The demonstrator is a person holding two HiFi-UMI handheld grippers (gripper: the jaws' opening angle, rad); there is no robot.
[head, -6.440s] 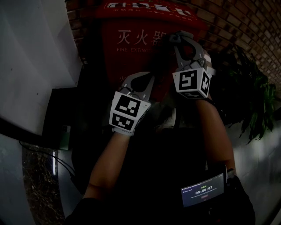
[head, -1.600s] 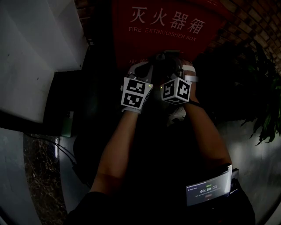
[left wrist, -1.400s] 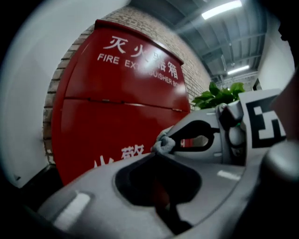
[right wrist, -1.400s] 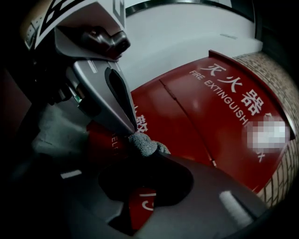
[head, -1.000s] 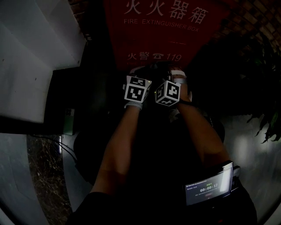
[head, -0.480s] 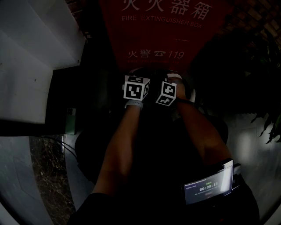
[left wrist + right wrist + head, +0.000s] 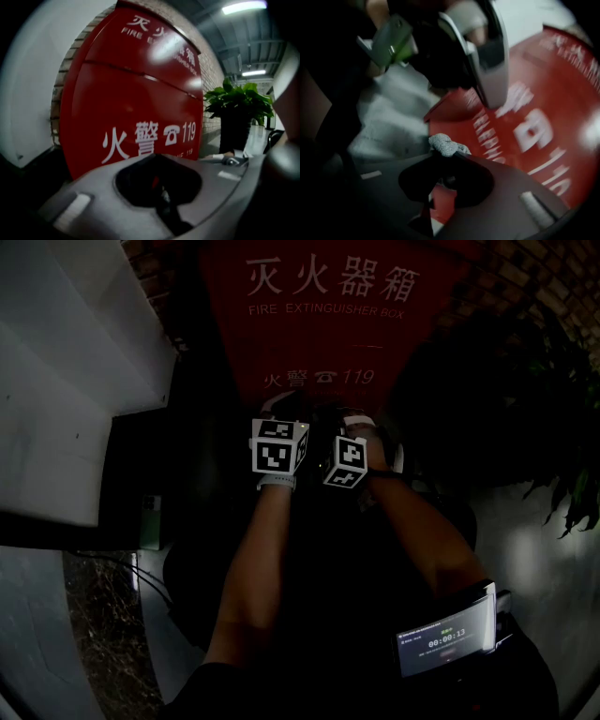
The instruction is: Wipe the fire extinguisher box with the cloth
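My right claw point(image 7: 446, 153) is clamped on a tuft of grey cloth point(image 7: 444, 143), low against the front of the red fire extinguisher box point(image 7: 525, 117). I cannot tell whether the cloth touches the panel. My left claw point(image 7: 154, 158) is closed on nothing, just beside it.

I judge the wiping has reached the bottom edge. The next stroke calls for pressing the cloth flat and running it up or sideways. Open panel lies above. A white wall point(image 7: 66, 381) crowds the box's left, and a potted plant point(image 7: 525, 399) stands to the right.
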